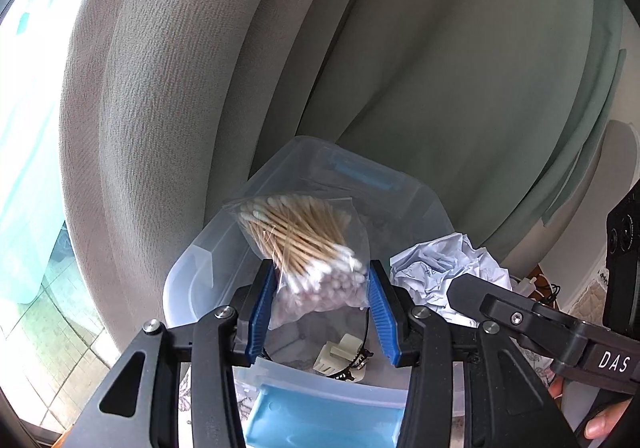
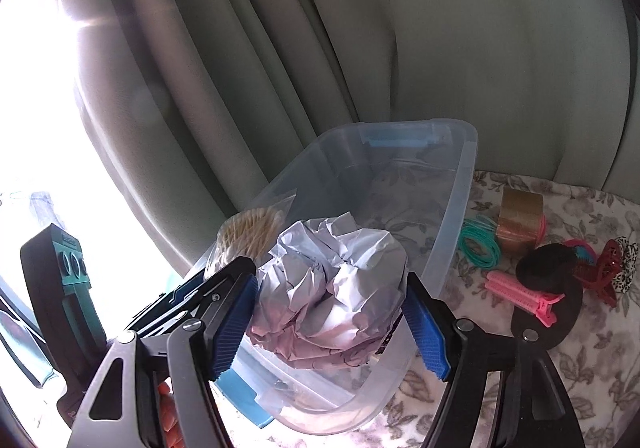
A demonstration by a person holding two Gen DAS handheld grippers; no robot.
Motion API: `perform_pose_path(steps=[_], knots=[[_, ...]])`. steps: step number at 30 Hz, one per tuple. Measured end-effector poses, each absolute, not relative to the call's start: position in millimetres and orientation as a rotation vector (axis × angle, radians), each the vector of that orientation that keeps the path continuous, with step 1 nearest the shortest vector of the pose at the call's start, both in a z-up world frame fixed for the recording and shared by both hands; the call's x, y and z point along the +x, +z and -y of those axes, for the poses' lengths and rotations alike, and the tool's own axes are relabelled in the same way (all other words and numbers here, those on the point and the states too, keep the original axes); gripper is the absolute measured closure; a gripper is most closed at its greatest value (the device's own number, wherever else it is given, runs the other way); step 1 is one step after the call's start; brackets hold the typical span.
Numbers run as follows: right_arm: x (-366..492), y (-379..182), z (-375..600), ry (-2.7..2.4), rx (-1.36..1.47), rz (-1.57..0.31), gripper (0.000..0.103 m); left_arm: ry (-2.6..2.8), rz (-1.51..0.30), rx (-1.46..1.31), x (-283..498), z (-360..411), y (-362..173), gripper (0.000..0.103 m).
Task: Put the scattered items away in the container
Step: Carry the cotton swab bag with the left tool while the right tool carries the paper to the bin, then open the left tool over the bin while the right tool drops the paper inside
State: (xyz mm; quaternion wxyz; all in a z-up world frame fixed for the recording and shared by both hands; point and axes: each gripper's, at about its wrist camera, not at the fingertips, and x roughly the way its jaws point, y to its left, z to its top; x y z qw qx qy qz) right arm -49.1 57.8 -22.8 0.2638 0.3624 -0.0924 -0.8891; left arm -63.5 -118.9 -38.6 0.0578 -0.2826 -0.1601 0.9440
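Left gripper (image 1: pixel 320 302) is clamped on a clear bag of swabs (image 1: pixel 304 248), holding it over the near end of the bin (image 1: pixel 434 204). Right gripper (image 2: pixel 330 312) pinches a paper ball (image 2: pixel 332 288) between its pads, also above the bin's near end and just beside the swab bag. Inside the bin lie a white clip (image 1: pixel 336 354) and a dark band. Outside, to the bin's right on the floral cloth (image 2: pixel 580 348), remain green bands (image 2: pixel 478 248), a tape roll (image 2: pixel 520 222), a pink curler (image 2: pixel 520 298) and a red claw clip (image 2: pixel 604 272).

Both loads look to be at the drop stage. Next each gripper should open over the bin, perhaps one at a time, so the light bag and paper fall inside rather than catch the rim.
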Motion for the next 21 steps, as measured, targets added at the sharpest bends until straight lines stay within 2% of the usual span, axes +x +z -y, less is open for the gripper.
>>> perform_pose_path(steps=[13, 19, 21], knots=[[-47.8, -27.3, -53.0, -2.406, 0.958, 0.236, 0.025, 2.826, 0.472, -0.87, -69.0, 112.6, -38.2, 0.056], [-56.8, -27.4, -44.8, -2.43, 0.962, 0.261, 0.023, 2.83, 0.469, -0.896, -71.2, 109.7, -37.3, 0.054], [-55.8, -26.4, -46.0, -2.428, 0.961, 0.266, 0.022, 2.836, 0.474, -0.906, -71.7, 109.0, -36.6, 0.049]])
